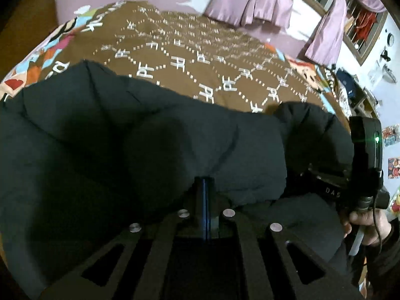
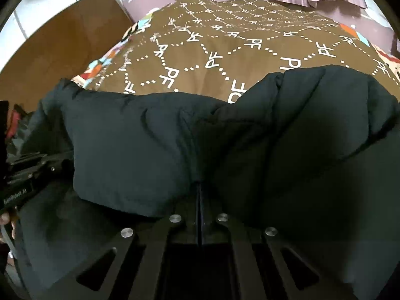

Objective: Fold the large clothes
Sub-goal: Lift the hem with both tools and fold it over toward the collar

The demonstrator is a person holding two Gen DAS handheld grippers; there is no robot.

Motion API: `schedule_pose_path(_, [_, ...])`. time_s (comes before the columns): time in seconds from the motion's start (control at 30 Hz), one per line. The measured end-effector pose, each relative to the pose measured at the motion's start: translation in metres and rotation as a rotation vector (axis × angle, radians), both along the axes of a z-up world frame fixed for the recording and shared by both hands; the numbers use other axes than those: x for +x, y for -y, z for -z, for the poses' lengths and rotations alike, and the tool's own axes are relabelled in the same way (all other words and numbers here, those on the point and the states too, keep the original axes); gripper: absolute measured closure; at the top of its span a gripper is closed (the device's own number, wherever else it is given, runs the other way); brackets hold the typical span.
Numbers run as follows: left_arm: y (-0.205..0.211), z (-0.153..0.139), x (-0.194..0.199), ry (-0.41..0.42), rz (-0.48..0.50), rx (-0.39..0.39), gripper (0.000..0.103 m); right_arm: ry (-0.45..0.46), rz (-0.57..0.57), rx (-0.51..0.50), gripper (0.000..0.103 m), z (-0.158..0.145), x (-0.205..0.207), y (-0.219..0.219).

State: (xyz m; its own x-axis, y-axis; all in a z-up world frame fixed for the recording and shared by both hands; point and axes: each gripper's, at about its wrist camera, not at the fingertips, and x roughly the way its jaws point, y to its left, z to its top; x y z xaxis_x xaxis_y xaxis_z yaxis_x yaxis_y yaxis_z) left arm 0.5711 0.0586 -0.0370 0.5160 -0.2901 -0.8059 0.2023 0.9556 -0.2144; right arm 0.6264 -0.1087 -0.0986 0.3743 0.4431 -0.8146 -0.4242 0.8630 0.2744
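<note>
A large dark puffer jacket (image 1: 125,137) lies on a brown bedspread (image 1: 187,50) with white "PF" lettering. In the left wrist view my left gripper (image 1: 205,182) is shut on a fold of the jacket's edge, its fingertips buried under the padding. In the right wrist view my right gripper (image 2: 199,187) is shut on another fold of the same jacket (image 2: 150,137), over the bedspread (image 2: 225,50). The right gripper's body shows at the right of the left wrist view (image 1: 365,150). The left gripper's body shows at the left of the right wrist view (image 2: 22,175).
Purple curtains (image 1: 250,2) hang behind the bed, with a barred window (image 1: 360,30) to the right. A cluttered shelf (image 1: 350,92) stands by the bed's right side. A brown wooden board (image 2: 62,37) stands at the bed's left.
</note>
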Motion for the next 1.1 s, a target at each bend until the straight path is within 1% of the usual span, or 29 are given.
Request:
schedule_pose_path(0.07, [0.002,0.006,0.001,0.006,0.011,0.053,0.100,0.022,0.008,0.013,0.102,0.000,-0.003,0.002])
schedule_pose_path(0.13, [0.006,0.012,0.004,0.011,0.006,0.089,0.100,0.038,0.021,0.065,0.102,-0.005,-0.007,0.009])
schedule_pose_path(0.2, [0.004,0.014,0.003,0.031,0.001,0.077,0.100,0.089,0.019,0.139,0.101,-0.020,-0.016,0.016])
schedule_pose_path(0.27, [-0.001,0.017,-0.003,0.060,0.003,0.042,0.100,0.144,-0.024,0.181,0.100,-0.037,-0.025,0.011])
schedule_pose_path(0.3, [-0.003,0.019,-0.005,0.066,0.003,0.032,0.100,0.161,-0.060,0.184,0.100,-0.044,-0.029,0.003])
schedule_pose_path(0.37, [-0.008,0.020,-0.006,0.071,0.001,0.004,0.100,0.162,-0.120,0.138,0.100,-0.045,-0.032,-0.016])
schedule_pose_path(0.43, [-0.009,0.020,-0.007,0.070,0.000,-0.002,0.100,0.121,-0.159,0.078,0.099,-0.034,-0.029,-0.033])
schedule_pose_path(0.47, [-0.009,0.018,-0.008,0.071,0.000,-0.004,0.100,0.100,-0.161,0.059,0.099,-0.028,-0.026,-0.037])
schedule_pose_path(0.57, [-0.009,0.016,-0.008,0.068,-0.001,-0.016,0.100,0.025,-0.151,0.049,0.101,-0.014,-0.011,-0.041])
schedule_pose_path(0.6, [-0.010,0.017,-0.007,0.065,-0.001,-0.019,0.100,0.016,-0.148,0.033,0.102,-0.010,-0.009,-0.043])
schedule_pose_path(0.63, [-0.010,0.017,-0.007,0.062,0.000,-0.019,0.100,0.023,-0.150,0.001,0.102,-0.006,-0.009,-0.048])
schedule_pose_path(0.73, [-0.008,0.020,-0.005,0.054,0.003,-0.007,0.100,0.083,-0.157,-0.094,0.102,-0.003,-0.016,-0.063])
schedule_pose_path(0.77, [-0.007,0.021,-0.004,0.051,0.004,0.002,0.100,0.100,-0.156,-0.109,0.102,-0.004,-0.019,-0.064])
schedule_pose_path(0.8, [-0.005,0.021,-0.004,0.049,0.004,0.015,0.100,0.117,-0.153,-0.103,0.102,-0.005,-0.021,-0.063])
schedule_pose_path(0.83, [-0.003,0.022,-0.004,0.050,0.004,0.027,0.100,0.117,-0.147,-0.066,0.102,-0.007,-0.022,-0.057])
schedule_pose_path(0.87, [-0.001,0.022,-0.004,0.052,0.004,0.035,0.100,0.103,-0.129,-0.010,0.102,-0.010,-0.021,-0.048])
schedule_pose_path(0.9, [0.000,0.022,-0.005,0.056,0.004,0.043,0.100,0.094,-0.097,0.035,0.102,-0.012,-0.019,-0.038])
schedule_pose_path(0.93, [0.001,0.023,-0.005,0.060,0.004,0.046,0.100,0.093,-0.033,0.068,0.102,-0.016,-0.019,-0.024])
schedule_pose_path(0.97, [0.001,0.022,-0.007,0.066,0.004,0.048,0.100,0.094,0.036,0.075,0.102,-0.022,-0.020,-0.011])
schedule_pose_path(1.03, [0.000,0.023,-0.009,0.074,0.005,0.045,0.100,0.080,0.136,0.058,0.102,-0.025,-0.017,0.009])
schedule_pose_path(1.1, [-0.002,0.024,-0.011,0.083,0.006,0.033,0.100,0.050,0.160,0.058,0.102,-0.019,-0.012,0.017])
